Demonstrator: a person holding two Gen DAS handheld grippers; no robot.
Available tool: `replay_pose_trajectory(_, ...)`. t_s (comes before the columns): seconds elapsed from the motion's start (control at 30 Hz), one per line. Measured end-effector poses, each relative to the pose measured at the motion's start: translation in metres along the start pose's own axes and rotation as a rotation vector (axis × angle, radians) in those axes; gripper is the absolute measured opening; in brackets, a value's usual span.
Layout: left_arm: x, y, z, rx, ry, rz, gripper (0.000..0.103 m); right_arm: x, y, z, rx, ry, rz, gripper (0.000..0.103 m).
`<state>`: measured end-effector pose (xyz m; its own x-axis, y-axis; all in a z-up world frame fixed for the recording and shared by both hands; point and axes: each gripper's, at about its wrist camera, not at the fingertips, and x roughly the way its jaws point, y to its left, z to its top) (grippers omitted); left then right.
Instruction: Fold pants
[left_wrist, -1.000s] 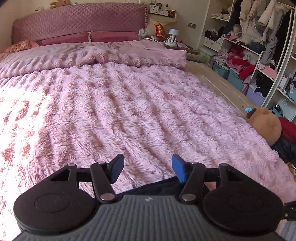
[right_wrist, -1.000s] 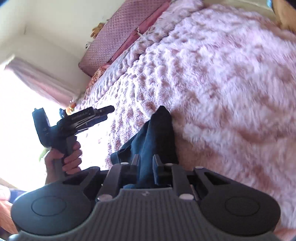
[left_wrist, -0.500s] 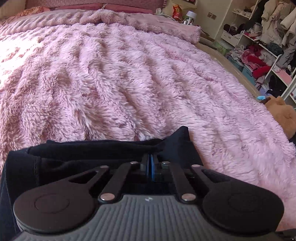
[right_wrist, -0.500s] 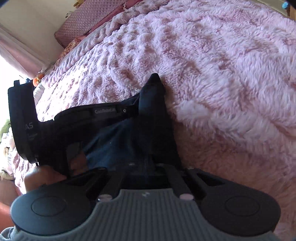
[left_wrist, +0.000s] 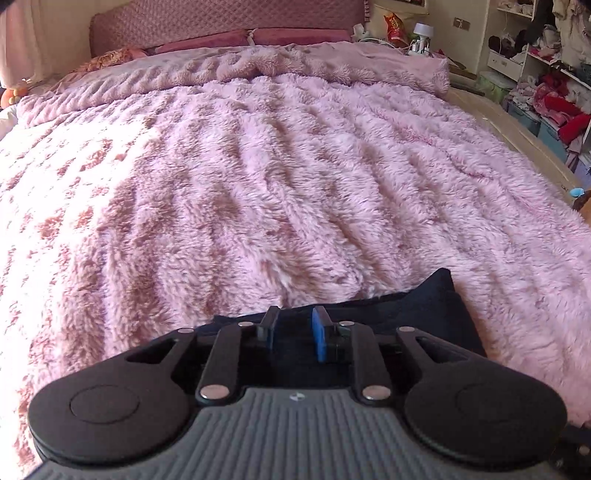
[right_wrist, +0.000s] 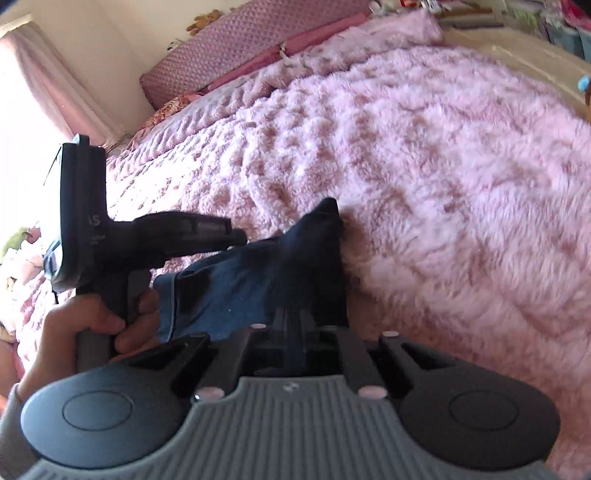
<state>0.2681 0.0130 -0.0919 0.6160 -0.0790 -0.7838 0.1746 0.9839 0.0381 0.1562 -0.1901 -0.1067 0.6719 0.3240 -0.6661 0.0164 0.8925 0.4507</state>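
Dark navy pants (left_wrist: 436, 306) lie bunched at the near edge of the fluffy pink blanket (left_wrist: 258, 184). My left gripper (left_wrist: 295, 326) hovers just over them, its jaws opening. A gap shows between the blue pads (left_wrist: 320, 338), with dark cloth under it that the pads do not press. In the right wrist view my right gripper (right_wrist: 293, 319) is shut on a fold of the pants (right_wrist: 258, 280), which peak just ahead of it. The left gripper (right_wrist: 232, 234) also shows there from the side, held by a hand (right_wrist: 85, 328), its tips above the pants' left end.
A pink quilted headboard (left_wrist: 221, 18) and pillows close off the far end of the bed. To the right stand a nightstand with small items (left_wrist: 417, 33) and open shelves full of clothes (left_wrist: 546, 92). A brown plush toy (left_wrist: 583, 203) sits at the bed's right edge.
The left gripper was wide open over the blanket, shut low over the pants, and now has its jaws apart again. The right gripper kept its hold on the pants and shifted sideways.
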Motion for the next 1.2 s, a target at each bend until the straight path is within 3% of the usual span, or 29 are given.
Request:
replay_pose_trajectory(0.07, -0.014, 0.012, -0.014, -0.004, 0.026, 0.055, 0.025, -0.001, 0.011, 0.005, -0.068, -0.052, -0.018, 0.004)
replay_pose_trajectory(0.2, -0.025, 0.037, -0.047, -0.091, 0.035, 0.038, 0.029, 0.017, 0.018, 0.014, -0.09, -0.096, -0.015, 0.011)
replay_pose_trajectory(0.27, -0.026, 0.045, -0.064, -0.119, -0.026, 0.033, 0.029, 0.035, 0.022, 0.015, -0.127, -0.066, -0.021, 0.045)
replay_pose_trajectory(0.3, -0.025, 0.047, -0.071, -0.125, -0.046, 0.037, 0.031, 0.044, 0.025, 0.013, -0.162, -0.051, -0.024, 0.048)
replay_pose_trajectory(0.4, -0.016, 0.052, -0.084, -0.171, -0.071, 0.026, 0.038, 0.063, 0.031, 0.001, -0.257, -0.056, -0.108, 0.046)
replay_pose_trajectory(0.47, -0.01, 0.063, -0.088, -0.238, -0.079, 0.024, 0.055, 0.077, 0.023, -0.009, -0.276, -0.042, -0.176, 0.036)
replay_pose_trajectory(0.53, -0.009, 0.076, -0.089, -0.289, -0.088, -0.024, 0.055, 0.082, 0.014, -0.015, -0.274, -0.054, -0.188, 0.036)
replay_pose_trajectory(0.63, -0.013, 0.092, -0.089, -0.297, -0.104, 0.032, 0.057, 0.078, 0.008, -0.014, -0.264, -0.054, -0.182, 0.036)
replay_pose_trajectory(0.7, -0.018, 0.109, -0.09, -0.361, -0.103, 0.062, 0.054, 0.076, 0.006, -0.01, -0.25, -0.047, -0.186, 0.037)
replay_pose_trajectory(0.77, -0.025, 0.129, -0.089, -0.421, -0.101, 0.11, 0.052, 0.07, 0.002, -0.005, -0.23, -0.043, -0.224, 0.062)
replay_pose_trajectory(0.9, -0.049, 0.159, -0.089, -0.52, -0.092, -0.032, 0.052, 0.047, -0.023, 0.006, -0.109, -0.038, -0.11, 0.061)
replay_pose_trajectory(1.0, -0.067, 0.159, -0.093, -0.517, -0.092, -0.149, 0.054, 0.018, -0.036, 0.009, -0.062, -0.089, -0.028, 0.062)
replay_pose_trajectory(1.03, -0.069, 0.155, -0.093, -0.501, -0.078, -0.161, 0.054, 0.013, -0.039, 0.01, -0.061, -0.085, -0.012, 0.062)
replay_pose_trajectory(1.1, -0.069, 0.149, -0.095, -0.485, -0.062, -0.113, 0.055, 0.015, -0.046, 0.014, -0.049, -0.02, -0.001, 0.062)
replay_pose_trajectory(1.13, -0.063, 0.149, -0.099, -0.489, -0.032, -0.069, 0.055, 0.018, -0.053, 0.015, -0.009, 0.023, 0.023, 0.062)
replay_pose_trajectory(1.2, -0.049, 0.161, -0.107, -0.557, 0.047, -0.101, 0.055, 0.026, -0.074, 0.015, 0.159, 0.104, 0.114, 0.063)
